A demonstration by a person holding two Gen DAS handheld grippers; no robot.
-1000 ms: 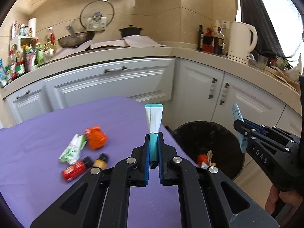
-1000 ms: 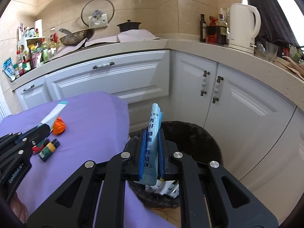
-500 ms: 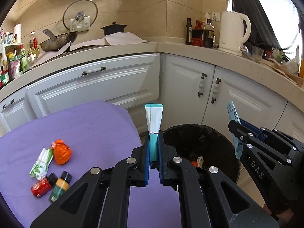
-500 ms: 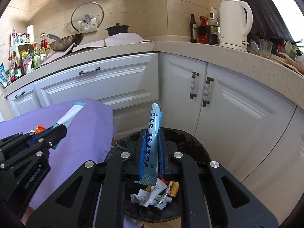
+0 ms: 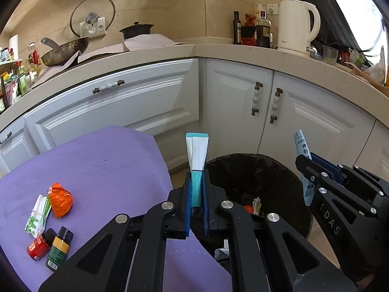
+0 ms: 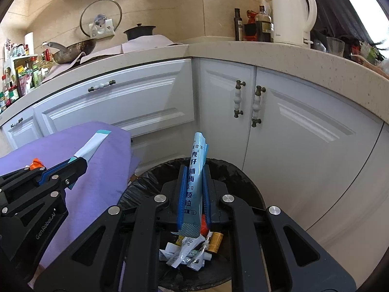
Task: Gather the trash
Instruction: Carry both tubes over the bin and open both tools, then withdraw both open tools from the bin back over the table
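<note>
My left gripper (image 5: 195, 189) is shut on a white and teal tube (image 5: 196, 155), held upright near the table's right edge, beside the black bin (image 5: 257, 177). It also shows in the right wrist view (image 6: 73, 164), with the tube (image 6: 91, 146) sticking out. My right gripper (image 6: 192, 189) is shut on a light blue sachet (image 6: 195, 172) with Chinese print, directly over the bin (image 6: 233, 170), which holds several wrappers (image 6: 192, 253). The right gripper (image 5: 307, 168) and its sachet (image 5: 301, 146) show in the left wrist view.
On the purple table (image 5: 97, 165) lie an orange crumpled wrapper (image 5: 60, 199), a green and white packet (image 5: 37, 216), a red-labelled bottle (image 5: 40, 244) and a green-labelled bottle (image 5: 59, 248). White cabinets (image 5: 243, 97) stand behind the bin. A kettle (image 5: 295, 24) stands on the counter.
Both grippers moved right and forward toward the bin with their items still held. The right gripper now hangs over the bin's opening; the table trash has slid left in the left wrist view.
</note>
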